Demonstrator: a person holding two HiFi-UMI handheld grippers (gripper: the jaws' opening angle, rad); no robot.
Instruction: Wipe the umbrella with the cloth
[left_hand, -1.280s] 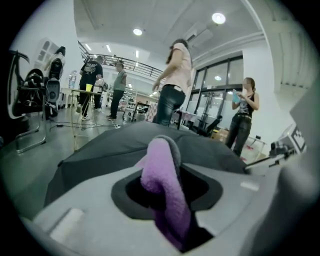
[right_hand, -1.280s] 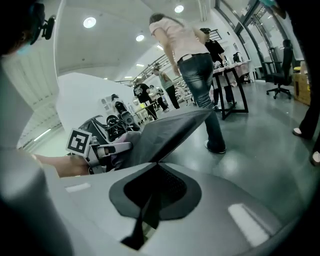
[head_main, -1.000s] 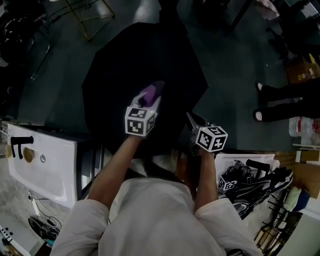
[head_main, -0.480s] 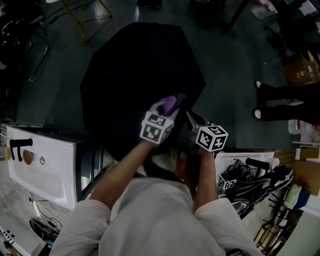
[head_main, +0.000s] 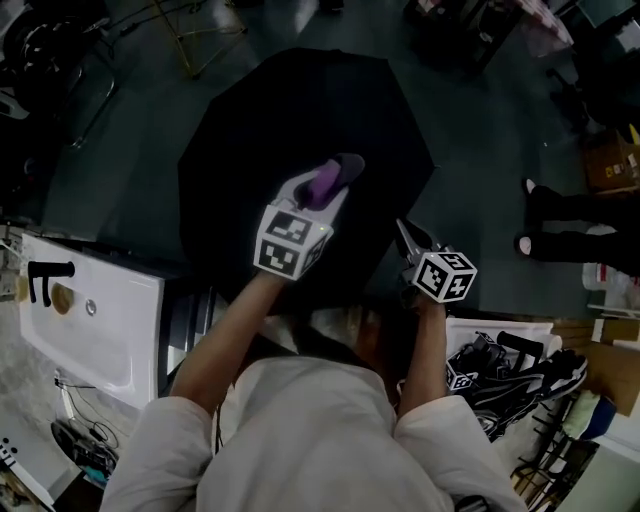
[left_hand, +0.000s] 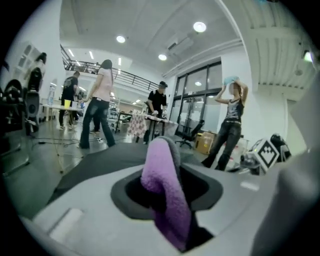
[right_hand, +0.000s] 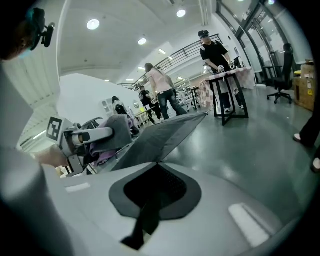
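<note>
White basin (head_main: 110, 320) left — cardboard box (head_main: 612, 165) right

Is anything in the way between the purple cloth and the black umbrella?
Nothing visible. The left gripper has its jaws shut on the cloth right over the open umbrella, with no object between them. The right gripper pinches the umbrella's near edge, off to the side.

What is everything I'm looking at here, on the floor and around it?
umbrella: one, black, open on the floor, centre
cloth: one, purple, between the left gripper's jaws
sink: one, white, at the left
tap: one, black, on the sink
wire frame: one, gold, top left
cardboard box: one, brown, far right
bystander's legs: two, dark trousers, right edge
left gripper: one, grey, shut on the cloth, over the umbrella
right gripper: one, grey, shut on the umbrella's edge
arms: two, light sleeves, bottom
</note>
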